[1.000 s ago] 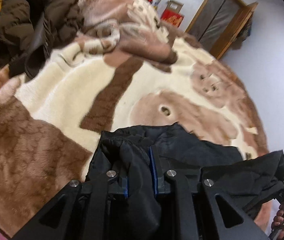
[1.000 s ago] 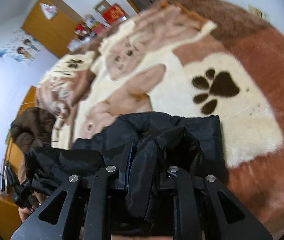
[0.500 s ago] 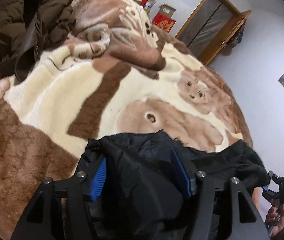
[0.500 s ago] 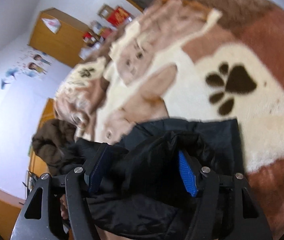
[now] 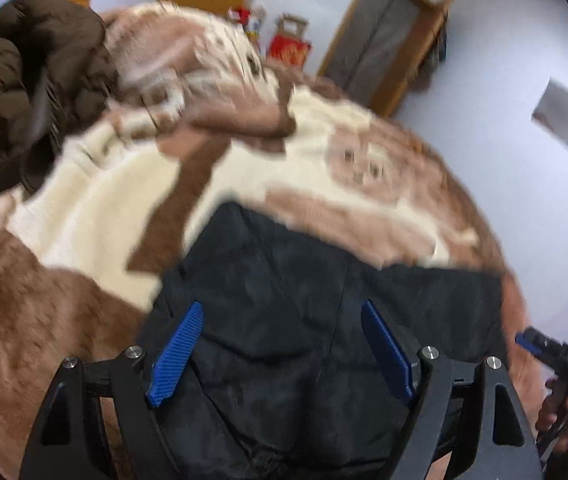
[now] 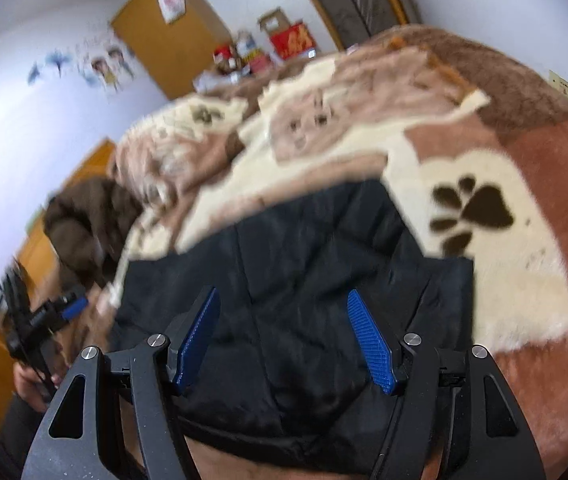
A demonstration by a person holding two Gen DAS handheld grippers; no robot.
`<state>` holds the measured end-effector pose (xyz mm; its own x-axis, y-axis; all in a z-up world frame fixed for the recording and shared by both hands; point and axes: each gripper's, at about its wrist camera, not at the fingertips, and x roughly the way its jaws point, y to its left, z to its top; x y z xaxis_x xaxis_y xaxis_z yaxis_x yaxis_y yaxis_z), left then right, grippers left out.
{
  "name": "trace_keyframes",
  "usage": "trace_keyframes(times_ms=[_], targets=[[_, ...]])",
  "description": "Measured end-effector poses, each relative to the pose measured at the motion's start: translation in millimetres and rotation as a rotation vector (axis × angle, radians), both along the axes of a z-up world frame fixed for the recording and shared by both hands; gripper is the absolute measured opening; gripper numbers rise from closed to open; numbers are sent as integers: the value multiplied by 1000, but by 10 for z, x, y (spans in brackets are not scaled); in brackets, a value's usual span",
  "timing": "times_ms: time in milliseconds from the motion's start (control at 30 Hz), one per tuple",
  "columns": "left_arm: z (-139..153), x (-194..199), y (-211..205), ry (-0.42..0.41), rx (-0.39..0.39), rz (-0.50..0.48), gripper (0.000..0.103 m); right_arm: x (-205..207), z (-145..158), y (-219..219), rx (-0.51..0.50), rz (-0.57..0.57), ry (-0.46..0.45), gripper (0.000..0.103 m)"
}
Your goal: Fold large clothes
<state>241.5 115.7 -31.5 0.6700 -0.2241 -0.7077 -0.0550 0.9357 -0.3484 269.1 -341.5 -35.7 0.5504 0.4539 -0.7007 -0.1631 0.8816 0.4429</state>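
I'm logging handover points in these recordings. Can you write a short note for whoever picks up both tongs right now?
Left tongs: open, jaws have just spread, nothing pinched; the black jacket lies beneath them.
Right tongs: open too, just released, over the same jacket.
The jacket lies folded and flat on the plush blanket, near its front edge.
A brown coat is heaped at the blanket's far left, unfolded.
Done: this fold of the black jacket is laid down.
Left: probably tidy the jacket, then take the brown coat.

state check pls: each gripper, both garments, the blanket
left gripper: open, jaws just opened, nothing pinched.
right gripper: open, jaws just opened, nothing pinched.
black jacket: released, lying flat on the blanket.
brown coat: heaped, unfolded.
blanket: spread out, rumpled at far end.
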Motion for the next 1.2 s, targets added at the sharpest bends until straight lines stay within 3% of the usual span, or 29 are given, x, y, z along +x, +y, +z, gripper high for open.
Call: trace_keyframes(times_ms=[100, 200, 300, 433, 500, 600, 733, 800, 900, 1033, 1200], targets=[[-381, 129, -76, 76, 13, -9, 83, 74, -316, 48, -63, -10, 46, 67], [-597, 233, -95, 102, 39, -6, 83, 191, -507, 25, -101, -36, 66, 67], [-499, 254, -104, 97, 47, -9, 82, 212, -412, 1, -108, -35, 59, 67], [-173, 336, 29, -2, 79, 9, 83, 251, -173, -128, -99, -39, -38, 67], [-152, 503, 137, 9, 120, 40, 83, 426, -165, -284, -86, -67, -36, 67], [-230, 739, 202, 74, 100, 71, 81, 684, -235, -404, -106, -122, 24, 67], [-101, 660, -89, -48, 89, -6, 82, 595, -57, -184, -130, -88, -92, 67], [-188, 713, -284, -51, 112, -46, 82, 568, -97, 29, -164, -43, -106, 67], [-506, 958, -395, 33, 201, -39, 82, 767, -392, 244, -281, -23, -11, 67], [-706, 1161, -284, 56, 192, 20, 82, 1060, -822, 96, -334, -82, 121, 66], [-897, 1312, -353, 85, 239, 24, 84, 1120, -996, 97, -369, -84, 147, 66]])
